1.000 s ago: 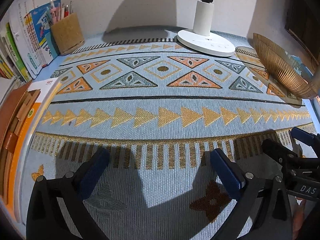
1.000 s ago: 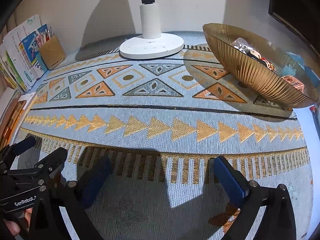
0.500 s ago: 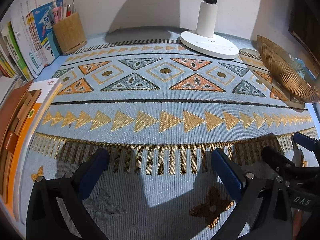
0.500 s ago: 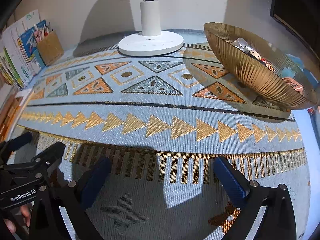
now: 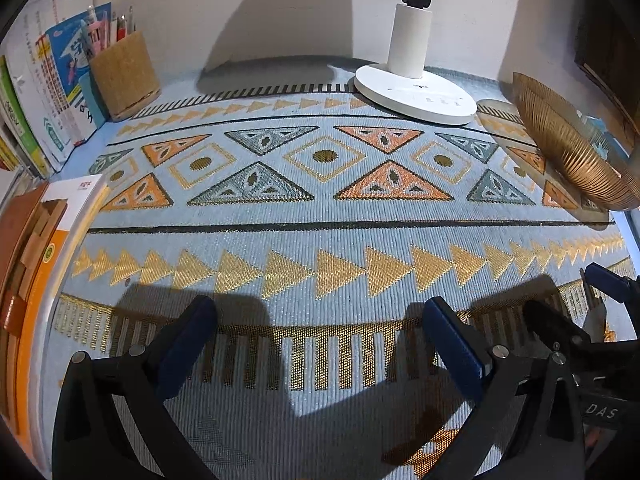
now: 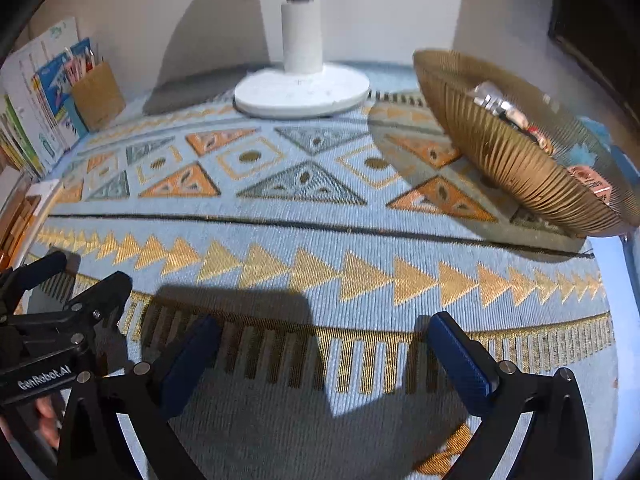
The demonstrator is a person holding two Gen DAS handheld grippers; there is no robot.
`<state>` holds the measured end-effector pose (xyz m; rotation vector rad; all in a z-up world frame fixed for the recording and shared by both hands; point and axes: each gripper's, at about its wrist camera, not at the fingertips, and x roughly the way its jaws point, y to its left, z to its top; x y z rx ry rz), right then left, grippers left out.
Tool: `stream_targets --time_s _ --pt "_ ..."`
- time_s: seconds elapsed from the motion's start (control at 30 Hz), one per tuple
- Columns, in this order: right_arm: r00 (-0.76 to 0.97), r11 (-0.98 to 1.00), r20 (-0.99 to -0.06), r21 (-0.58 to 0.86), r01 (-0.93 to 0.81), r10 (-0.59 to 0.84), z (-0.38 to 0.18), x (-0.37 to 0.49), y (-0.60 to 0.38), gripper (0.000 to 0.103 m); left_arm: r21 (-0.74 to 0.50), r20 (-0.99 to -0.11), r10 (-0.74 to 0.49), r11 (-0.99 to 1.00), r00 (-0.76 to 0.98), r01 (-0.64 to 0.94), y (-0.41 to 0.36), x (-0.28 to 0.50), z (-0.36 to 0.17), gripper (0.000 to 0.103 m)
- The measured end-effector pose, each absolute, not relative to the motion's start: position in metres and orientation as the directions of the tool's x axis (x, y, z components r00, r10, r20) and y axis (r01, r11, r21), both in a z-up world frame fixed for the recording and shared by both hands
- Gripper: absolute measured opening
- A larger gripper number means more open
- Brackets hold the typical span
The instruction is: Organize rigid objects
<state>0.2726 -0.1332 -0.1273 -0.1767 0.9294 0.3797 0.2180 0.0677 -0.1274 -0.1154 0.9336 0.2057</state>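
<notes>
Since a second ago both my claws have eased forward a little over the mat, and the lamp base and bowl sit nearer in the views; nothing on the mat itself has shifted.

At the far left edge, books (image 5: 24,128) lean against the wall with a cork pen holder (image 5: 122,74) just beside them; nearer me on that side lies an orange-and-white book (image 5: 60,248) along the border of the patterned mat (image 5: 320,216); the whole middle band of the mat, from the black line down to the gold fringe, is bare weave; at the back stands the white lamp base (image 5: 416,94), hard by the wall; at the right edge the gold ribbed bowl (image 6: 516,160) rests on the mat, and the small rigid objects (image 6: 504,108) lie inside it, though I cannot tell what each one is.

My left gripper (image 5: 320,344) hovers low over the fringe, pointing toward the wall, its blue pads spread wide with nothing between them; my right gripper (image 6: 324,360) hangs level beside it, just to its right, likewise gaping wide and holding nothing, angled toward the bowl.
</notes>
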Motion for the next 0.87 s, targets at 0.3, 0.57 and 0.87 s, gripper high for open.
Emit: stream_targets --time_s 0.3,0.57,0.87 --pt "0.537 0.918 -0.807 0.012 -0.397 0.244 -0.1270 0.2722 -0.1350 0.103 -0.009 -0.807 0.126 0.974 0.577 -0.225 0.0692 0.2179 -0.1279 0.103" --pt "0.537 0.918 -0.807 0.012 -0.398 0.244 -0.1272 0.2727 -0.1351 0.103 -0.005 -0.807 0.130 0.974 0.576 -0.226 0.0688 0.2183 -0.1280 0.103" --pt "0.537 0.918 -0.808 0.012 -0.397 0.243 -0.1271 0.2728 -0.1354 0.103 -0.005 -0.807 0.130 0.974 0.576 -0.227 0.0685 0.2184 -0.1278 0.103"
